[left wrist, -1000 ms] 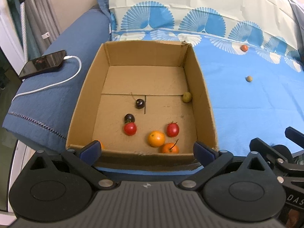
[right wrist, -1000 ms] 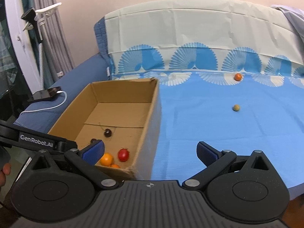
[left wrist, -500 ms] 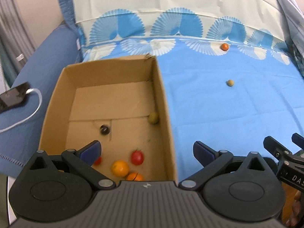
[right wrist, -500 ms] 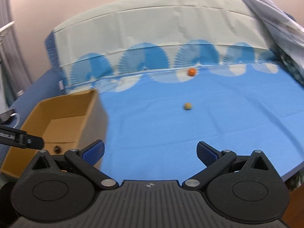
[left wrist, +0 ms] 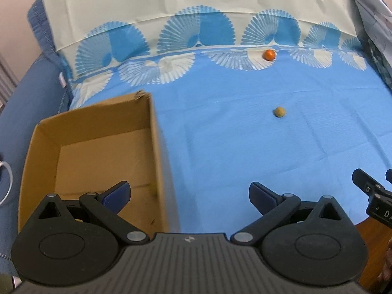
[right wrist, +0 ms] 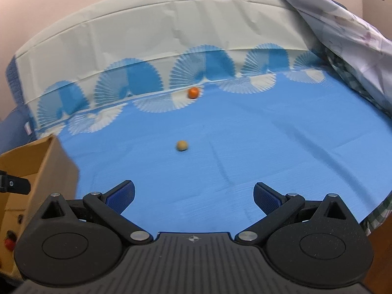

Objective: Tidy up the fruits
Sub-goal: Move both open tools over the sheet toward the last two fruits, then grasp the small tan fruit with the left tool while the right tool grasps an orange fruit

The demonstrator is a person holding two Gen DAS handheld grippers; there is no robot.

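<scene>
Two loose fruits are seen on the light-blue fan-patterned cloth (right wrist: 245,147), both well apart from the open brown cardboard box (left wrist: 156,147), which serves as the landmark here. A small round tan fruit (right wrist: 182,145) lies out on the bare cloth to the right of the box, and a small round orange fruit (right wrist: 193,92) rests farther from the box, just at the fold where the cloth rises up the backrest. A little red fruit (right wrist: 9,242) can be glimpsed low inside the box in the right wrist view; the rest of the box floor is hidden by the gripper bodies.

The left gripper (left wrist: 189,192) is held released and empty, half over the box's right wall. The right gripper (right wrist: 193,194) is likewise spread wide with nothing between its blue pads (right wrist: 265,197), and is aimed past the box at the tan fruit, probably because that piece is the nearer one to collect. The wide spread is judged suitable for dropping over a small round fruit that could roll on the soft cloth.
</scene>
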